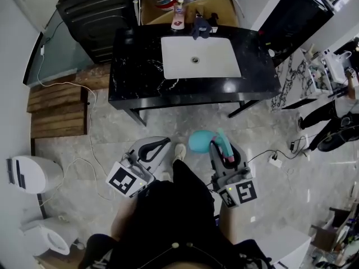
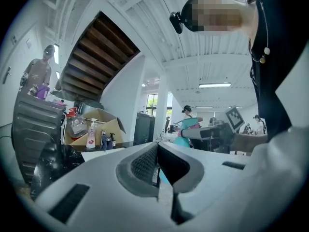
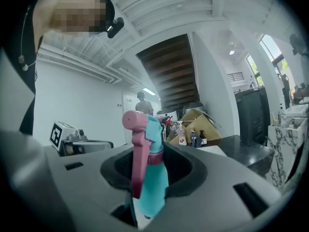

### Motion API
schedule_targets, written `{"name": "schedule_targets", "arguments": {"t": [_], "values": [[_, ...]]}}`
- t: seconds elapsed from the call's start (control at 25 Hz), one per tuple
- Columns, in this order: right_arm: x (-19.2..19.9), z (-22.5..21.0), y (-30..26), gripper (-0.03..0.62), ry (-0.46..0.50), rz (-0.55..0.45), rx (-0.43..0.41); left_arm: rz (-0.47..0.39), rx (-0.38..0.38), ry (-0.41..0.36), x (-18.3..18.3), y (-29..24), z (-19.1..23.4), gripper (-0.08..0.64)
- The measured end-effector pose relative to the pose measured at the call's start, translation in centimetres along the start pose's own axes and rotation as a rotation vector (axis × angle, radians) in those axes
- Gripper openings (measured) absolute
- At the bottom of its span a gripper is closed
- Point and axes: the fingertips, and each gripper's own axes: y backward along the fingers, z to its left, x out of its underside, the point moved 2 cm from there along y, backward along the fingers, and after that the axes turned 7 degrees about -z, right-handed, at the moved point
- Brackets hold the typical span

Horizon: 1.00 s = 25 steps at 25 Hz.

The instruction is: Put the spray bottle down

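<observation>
You had the spray bottle clamped between the jaws of your right gripper, with the pads pressing on its teal body just below the pink trigger head. It was held in the air above the floor, well apart from the black counter with the white sink. Your left gripper had its jaws closed together with nothing between them, so in my judgement no part of the task was done yet: you had to bring the bottle to a surface, probably the counter, stand it there and open the jaws
</observation>
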Motion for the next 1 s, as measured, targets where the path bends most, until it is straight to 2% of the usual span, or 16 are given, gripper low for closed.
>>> {"name": "schedule_targets", "arguments": {"t": [0.48, 0.68, 0.84, 1.0], "values": [[1.6, -8.0, -8.3, 0.135, 0.006, 0.046, -0.069, 0.029, -0.078, -0.002, 0.4, -7.8, 6.1, 0.006], [2.9, -9.5, -11.6, 0.135, 0.011, 0.064, -0.115, 0.084, -0.113, 0.017, 2.4, -9.4, 7.7, 0.006], [3.2, -9.8, -14.4, 0.135, 0.019, 0.063, -0.157, 0.107, -0.071, 0.061, 4.0, -10.5, 8.3, 0.007], [3.0, -9.6, -18.1, 0.135, 0.049, 0.045, -0.204, 0.132, -0.04, 0.06, 5.1, -11.9, 10.1, 0.009]]}}
